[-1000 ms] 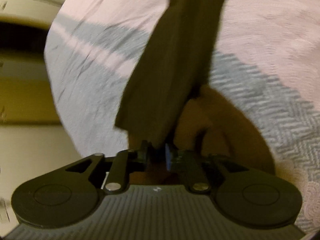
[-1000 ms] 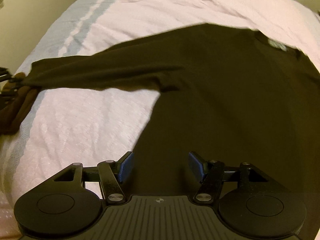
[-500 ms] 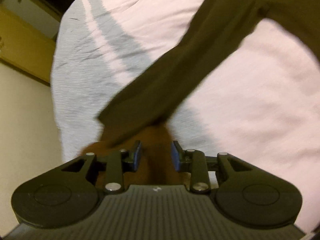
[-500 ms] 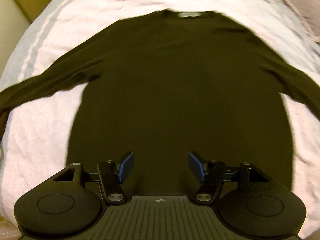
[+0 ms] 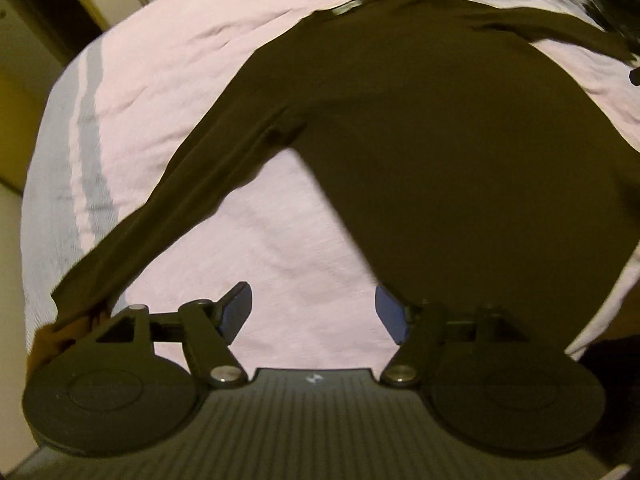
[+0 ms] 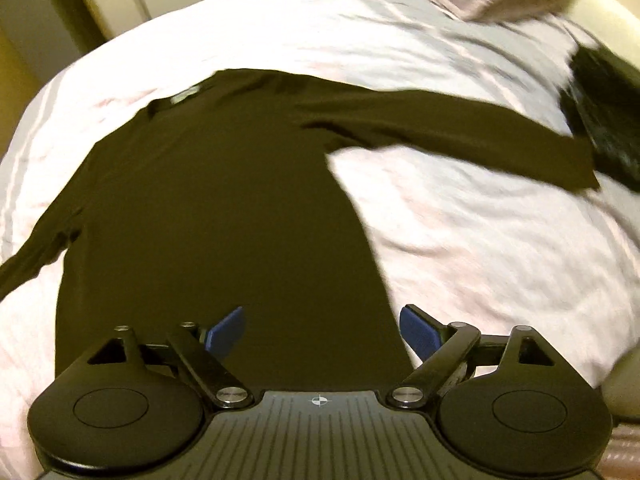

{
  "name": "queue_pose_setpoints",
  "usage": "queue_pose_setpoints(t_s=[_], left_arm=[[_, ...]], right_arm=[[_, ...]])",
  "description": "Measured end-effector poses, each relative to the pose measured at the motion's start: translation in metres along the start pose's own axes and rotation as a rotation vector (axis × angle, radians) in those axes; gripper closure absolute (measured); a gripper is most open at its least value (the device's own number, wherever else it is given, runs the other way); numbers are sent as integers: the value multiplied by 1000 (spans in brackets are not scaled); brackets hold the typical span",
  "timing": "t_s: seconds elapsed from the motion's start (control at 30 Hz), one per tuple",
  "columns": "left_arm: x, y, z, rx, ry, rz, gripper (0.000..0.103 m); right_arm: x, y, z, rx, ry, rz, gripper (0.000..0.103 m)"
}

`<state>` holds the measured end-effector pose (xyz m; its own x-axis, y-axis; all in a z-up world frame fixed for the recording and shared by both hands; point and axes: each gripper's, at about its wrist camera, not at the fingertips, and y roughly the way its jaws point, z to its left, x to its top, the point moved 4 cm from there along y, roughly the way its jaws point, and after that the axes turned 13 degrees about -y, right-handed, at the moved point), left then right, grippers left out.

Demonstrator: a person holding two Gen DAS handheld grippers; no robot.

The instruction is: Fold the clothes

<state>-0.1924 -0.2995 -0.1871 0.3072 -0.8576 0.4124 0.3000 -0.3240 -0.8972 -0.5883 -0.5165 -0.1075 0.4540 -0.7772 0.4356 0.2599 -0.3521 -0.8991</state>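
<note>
The left sleeve [image 5: 180, 184], pinched a second ago in the left gripper [image 5: 312, 312], has been let go and now lies flat, running toward 8 o'clock in the left wrist view. With that release the dark long-sleeved shirt [image 6: 216, 216] is spread face-up on the pale bedspread [image 6: 480, 240], collar at 12 o'clock and both sleeves out, so the laying-out appears finished and folding can probably begin. The left gripper is held low over bare bedspread between sleeve and body, its blue pads [image 5: 236, 308] wide apart and empty. The right gripper [image 6: 320, 336] is held over the hem at 6 o'clock, likewise spread and empty. A darker garment [image 6: 604, 120] lies at 2 o'clock, by the right cuff.
</note>
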Motion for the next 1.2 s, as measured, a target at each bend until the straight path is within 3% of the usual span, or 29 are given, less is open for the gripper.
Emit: queue_pose_setpoints(t_s=[0.17, 0.3, 0.57, 0.87, 1.07, 1.2], left_arm=[[-4, -22, -47, 12, 44, 10, 37], [-7, -31, -58, 31, 31, 23, 36], [-5, -63, -50, 47, -41, -14, 30], [-4, -77, 4, -31, -49, -110, 29], [-28, -84, 78, -77, -8, -178, 29], [-49, -89, 128, -79, -5, -198, 29]], right_arm=[[-28, -8, -45, 9, 81, 26, 15], [-40, -15, -60, 27, 100, 24, 15], [-36, -29, -38, 70, 75, -14, 15], [-26, -90, 36, -2, 20, -112, 15], [-42, -128, 122, -85, 38, -170, 15], [-57, -142, 178, -122, 64, -164, 15]])
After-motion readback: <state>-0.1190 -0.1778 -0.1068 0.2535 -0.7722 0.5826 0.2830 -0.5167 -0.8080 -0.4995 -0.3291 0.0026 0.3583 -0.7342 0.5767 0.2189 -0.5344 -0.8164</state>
